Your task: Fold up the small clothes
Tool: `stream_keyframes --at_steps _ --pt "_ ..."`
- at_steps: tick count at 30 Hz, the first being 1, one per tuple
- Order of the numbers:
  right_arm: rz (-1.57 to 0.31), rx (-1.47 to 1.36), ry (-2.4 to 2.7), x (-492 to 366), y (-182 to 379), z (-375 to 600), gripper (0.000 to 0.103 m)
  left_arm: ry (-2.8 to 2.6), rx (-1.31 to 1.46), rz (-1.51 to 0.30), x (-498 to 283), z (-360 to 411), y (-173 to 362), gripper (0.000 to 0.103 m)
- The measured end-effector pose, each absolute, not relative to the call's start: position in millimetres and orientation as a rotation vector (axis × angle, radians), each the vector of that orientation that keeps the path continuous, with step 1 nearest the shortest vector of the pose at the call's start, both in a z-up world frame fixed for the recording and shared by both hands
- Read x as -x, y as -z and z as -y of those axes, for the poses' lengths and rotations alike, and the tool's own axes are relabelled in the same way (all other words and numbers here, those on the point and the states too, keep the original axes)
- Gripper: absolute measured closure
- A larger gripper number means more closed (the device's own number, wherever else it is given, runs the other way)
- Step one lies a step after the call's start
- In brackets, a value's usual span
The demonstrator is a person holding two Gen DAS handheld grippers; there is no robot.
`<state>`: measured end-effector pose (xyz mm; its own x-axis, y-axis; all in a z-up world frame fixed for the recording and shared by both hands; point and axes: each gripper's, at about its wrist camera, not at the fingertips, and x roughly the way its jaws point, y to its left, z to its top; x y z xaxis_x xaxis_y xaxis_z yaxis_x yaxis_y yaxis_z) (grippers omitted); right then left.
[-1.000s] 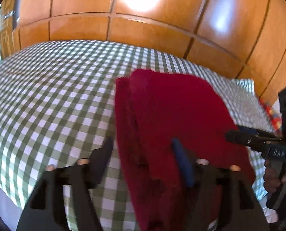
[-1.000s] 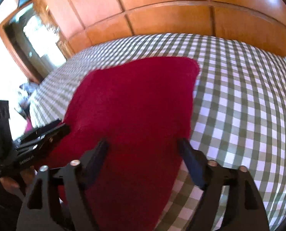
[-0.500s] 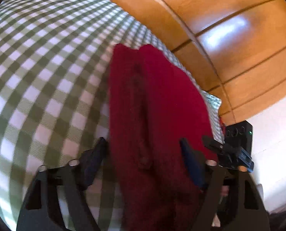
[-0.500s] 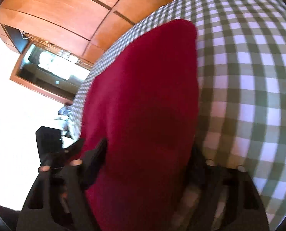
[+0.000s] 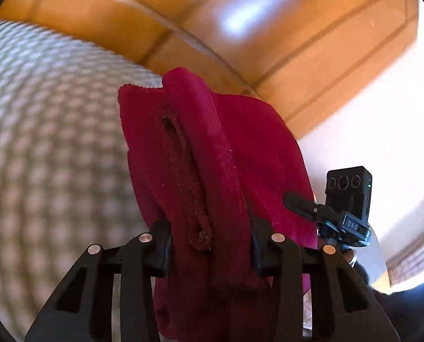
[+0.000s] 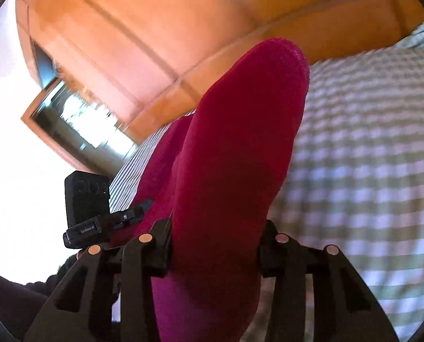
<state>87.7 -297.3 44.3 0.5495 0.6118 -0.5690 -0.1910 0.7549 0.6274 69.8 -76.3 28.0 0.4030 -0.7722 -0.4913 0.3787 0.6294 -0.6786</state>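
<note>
A dark red folded cloth (image 5: pixel 212 165) fills the middle of both views. My left gripper (image 5: pixel 210 245) is shut on its near edge, where several folded layers and a seam show. My right gripper (image 6: pixel 214 245) is shut on the cloth's other near edge (image 6: pixel 234 165). The cloth is lifted and arches up off the green-and-white checked bed (image 5: pixel 55 156). The right gripper also shows in the left wrist view (image 5: pixel 329 213), and the left gripper in the right wrist view (image 6: pixel 109 219), each at the cloth's side.
The checked bed cover (image 6: pixel 369 171) spreads out beyond the cloth. Wooden wardrobe panels (image 5: pixel 212 22) stand behind the bed. A mirror or window in a wooden frame (image 6: pixel 78 114) is at the left in the right wrist view.
Both grippers have closed on the cloth's near edge and lifted it. The cloth, flat on the bed a second ago, now arches upward and the cameras tilt up.
</note>
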Motion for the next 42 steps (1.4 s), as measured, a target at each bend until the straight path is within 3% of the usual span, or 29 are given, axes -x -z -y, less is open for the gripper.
stream_keyframes --at_steps 6,13,15,16,17,20,26,29,34,37,42 --pt "-0.801 -0.588 -0.273 -78.9 -50.0 400.7 0.062 0.876 0.365 -0.907 -130.3 203.1 -43.3 0.064" --pt "-0.881 -0.613 0.023 -74.4 9.8 489.3 0.06 0.773 0.199 -1.06 -180.0 322.1 -3.3 0.064" --pt "-0.904 -0.617 0.047 -70.8 33.6 492.7 0.056 0.746 0.12 -1.095 -182.7 341.2 19.6 0.046" --pt "-0.894 -0.612 0.053 -67.9 38.2 489.4 0.053 0.72 0.095 -1.089 -182.3 344.2 25.0 0.037" --pt "-0.882 -0.62 0.065 -65.2 39.2 487.1 0.053 0.717 0.103 -1.079 -187.8 342.2 27.5 0.037" --pt "-0.89 -0.603 0.108 -64.8 34.4 488.3 0.032 0.711 0.151 -1.092 -186.1 331.6 25.4 0.037" --pt "-0.828 -0.39 0.221 -51.2 -16.6 475.5 0.03 0.606 0.037 -0.926 -146.1 298.9 -7.3 0.037" --pt "-0.784 -0.301 0.216 -28.7 -42.0 447.4 0.033 0.552 0.006 -0.849 -126.0 292.1 -23.5 0.037" --pt "-0.877 -0.215 0.103 -18.0 -28.8 390.9 0.065 0.483 -0.105 -0.904 -104.2 297.7 -9.3 0.037" --pt "-0.949 -0.189 0.14 -11.7 7.5 379.2 0.065 0.453 -0.071 -0.994 -112.0 291.8 15.3 0.036" --pt "-0.912 -0.255 0.163 -7.1 5.0 383.3 0.064 0.446 -0.04 -0.953 -97.4 272.7 -5.1 0.037"
